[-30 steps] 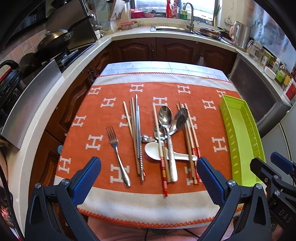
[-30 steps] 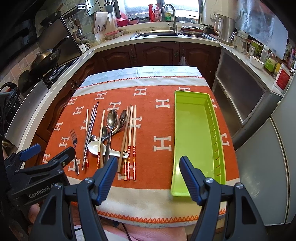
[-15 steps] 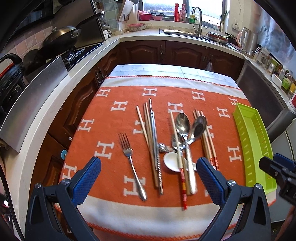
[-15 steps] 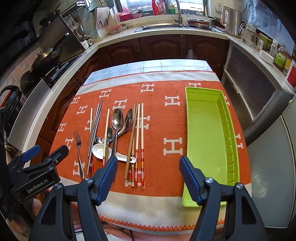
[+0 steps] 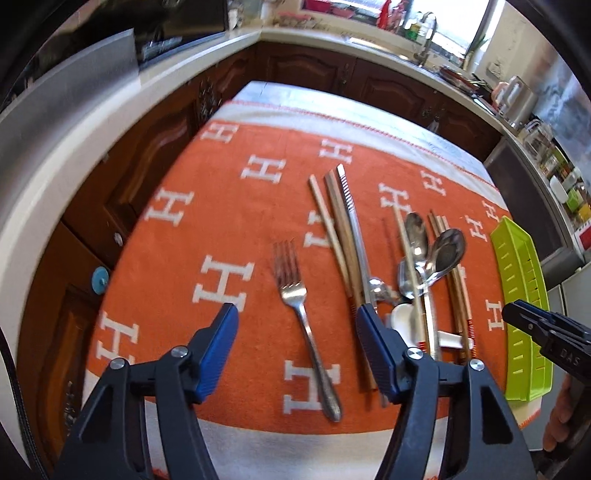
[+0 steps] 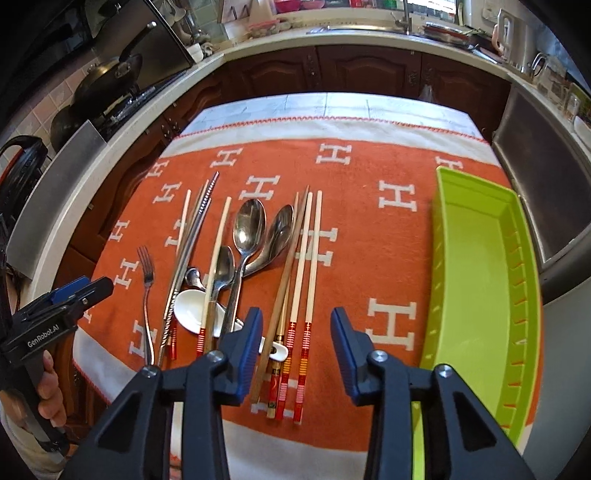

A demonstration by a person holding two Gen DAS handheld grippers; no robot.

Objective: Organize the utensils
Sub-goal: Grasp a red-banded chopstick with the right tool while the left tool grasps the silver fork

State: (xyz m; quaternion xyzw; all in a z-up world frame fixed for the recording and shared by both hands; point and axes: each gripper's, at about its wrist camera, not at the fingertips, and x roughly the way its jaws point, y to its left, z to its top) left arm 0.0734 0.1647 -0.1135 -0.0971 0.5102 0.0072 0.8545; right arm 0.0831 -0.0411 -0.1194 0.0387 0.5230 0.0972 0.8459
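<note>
Utensils lie on an orange cloth [image 5: 229, 192] [image 6: 362, 177]. A metal fork [image 5: 295, 295] [image 6: 147, 288] lies at the left. My left gripper [image 5: 297, 328] is open above the fork's handle, one finger on each side. Beside it lie wooden and metal chopsticks [image 5: 343, 236] [image 6: 192, 236], metal spoons [image 5: 417, 236] [image 6: 249, 229], a white ceramic spoon [image 5: 404, 317] [image 6: 192, 314] and red-banded chopsticks [image 6: 306, 295]. My right gripper [image 6: 297, 332] is open above the red-banded chopsticks. An empty green tray [image 6: 480, 277] [image 5: 521, 295] lies at the right.
The cloth covers a small table with dark wooden cabinets [image 6: 369, 70] around it. A stove with pans [image 6: 107, 85] stands at the left, a sink counter [image 6: 369, 29] at the back, and a steel appliance [image 6: 546, 177] at the right.
Both grippers have moved down and forward, closer to the cloth. The left now straddles the fork's handle; the right hangs over the red-banded chopsticks. Both stay open.
</note>
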